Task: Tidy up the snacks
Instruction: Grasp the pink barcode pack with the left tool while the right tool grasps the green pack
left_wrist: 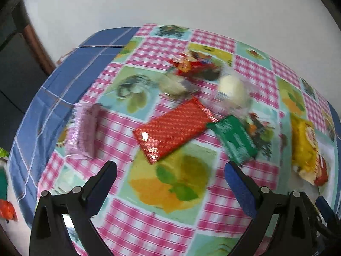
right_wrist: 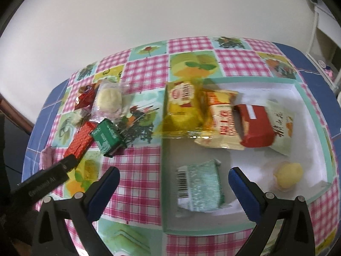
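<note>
My left gripper point(left_wrist: 170, 168) is open and empty above the checked tablecloth, just short of a red striped packet point(left_wrist: 172, 128). Around it lie a green packet point(left_wrist: 235, 140), a purple packet point(left_wrist: 85, 130), two pale round cakes in clear wrap point(left_wrist: 233, 89) and a red wrapper point(left_wrist: 191, 64). My right gripper point(right_wrist: 173, 175) is open and empty over the near edge of a shallow white box point(right_wrist: 309, 128). The box holds a pale green packet point(right_wrist: 200, 185), a yellow bag point(right_wrist: 183, 111), an orange-white bag point(right_wrist: 221, 123), a red box point(right_wrist: 255, 125), a white-green bag point(right_wrist: 281, 128) and a yellow round cake point(right_wrist: 287, 175).
The table carries a pink checked cloth with fruit panels point(left_wrist: 149, 230) over a blue cloth point(left_wrist: 70, 68). A white wall stands behind the table. The left gripper's finger point(right_wrist: 53, 175) shows at the left of the right wrist view. A yellow bag point(left_wrist: 304, 147) lies at the right.
</note>
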### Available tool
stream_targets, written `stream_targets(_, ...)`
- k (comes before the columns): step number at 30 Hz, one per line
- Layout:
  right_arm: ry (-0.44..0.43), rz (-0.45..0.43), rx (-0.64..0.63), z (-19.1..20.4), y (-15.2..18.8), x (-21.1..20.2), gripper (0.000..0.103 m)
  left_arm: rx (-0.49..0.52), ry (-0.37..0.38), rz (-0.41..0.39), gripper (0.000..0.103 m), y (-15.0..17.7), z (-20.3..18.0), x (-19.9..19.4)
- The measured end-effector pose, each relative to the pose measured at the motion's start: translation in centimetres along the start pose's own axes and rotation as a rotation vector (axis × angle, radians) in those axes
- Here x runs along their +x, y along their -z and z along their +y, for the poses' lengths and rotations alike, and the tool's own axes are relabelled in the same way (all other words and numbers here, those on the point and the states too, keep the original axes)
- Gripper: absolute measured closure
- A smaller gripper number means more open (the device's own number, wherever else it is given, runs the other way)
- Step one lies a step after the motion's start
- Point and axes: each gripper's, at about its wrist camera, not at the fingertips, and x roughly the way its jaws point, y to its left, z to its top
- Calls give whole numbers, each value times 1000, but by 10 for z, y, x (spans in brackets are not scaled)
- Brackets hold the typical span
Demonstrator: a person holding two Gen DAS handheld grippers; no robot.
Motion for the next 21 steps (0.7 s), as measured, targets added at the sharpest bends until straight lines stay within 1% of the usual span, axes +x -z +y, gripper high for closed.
stream_targets(5,-49,-4,-1,15,-1,5,0,-53,-33,-12,3,-8,23,2)
stream_targets(10,-94,-30,-16,33,-5,5,0,-104,-52,-50,3,-13,45,1)
stream_targets(14,-104,-41,-47,48,-9,10,0,-144,-61,-81,3,-21,65,2)
stream_targets(18,-110,-41,-89,61,-14,19,0,-170,-65,-77,3,-31,89,10)
stream_targets(21,-112,-35,-119,70,-18,28,0,-197,-93,-72,3,-35,107,14)
